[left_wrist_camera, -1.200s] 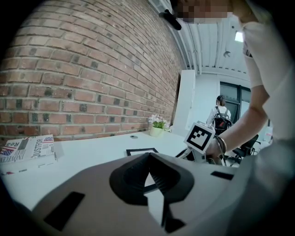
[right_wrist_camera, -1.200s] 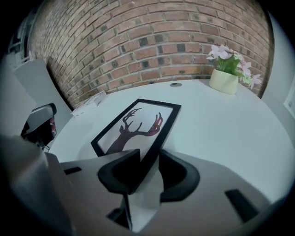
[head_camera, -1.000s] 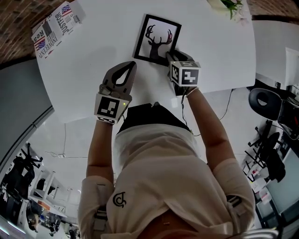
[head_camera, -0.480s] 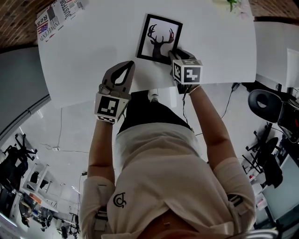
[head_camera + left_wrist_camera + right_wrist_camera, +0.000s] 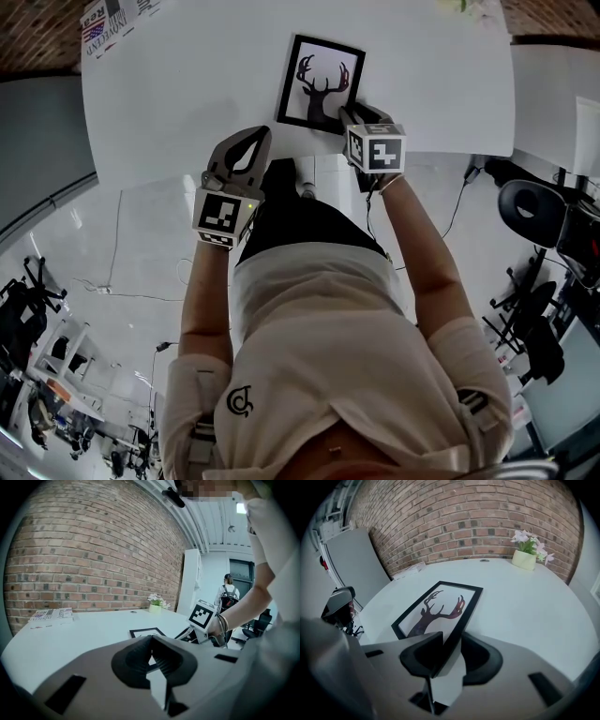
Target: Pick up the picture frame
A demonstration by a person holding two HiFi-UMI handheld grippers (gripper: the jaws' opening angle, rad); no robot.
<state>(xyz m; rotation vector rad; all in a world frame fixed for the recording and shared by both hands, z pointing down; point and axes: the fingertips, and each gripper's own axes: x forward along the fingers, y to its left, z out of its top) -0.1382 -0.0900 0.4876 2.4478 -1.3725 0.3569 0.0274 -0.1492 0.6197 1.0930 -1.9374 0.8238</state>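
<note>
Right hand-held gripper (image 5: pixel 352 114) clamps the near right corner of the picture frame (image 5: pixel 320 82), which lies by the tabletop's (image 5: pixel 187 94) near edge; left hand-held gripper (image 5: pixel 249 141) clenched, empty; grasp looks made; next, lift steadily, minding corner slip.

The picture frame (image 5: pixel 319 82) has been drawn toward the desk's (image 5: pixel 187 112) near edge by the right gripper (image 5: pixel 352 117) clamped on its near right corner. That corner now seems almost at the edge. The left gripper (image 5: pixel 255 134) has backed off too, with only its closed jaws left over the desk.
</note>
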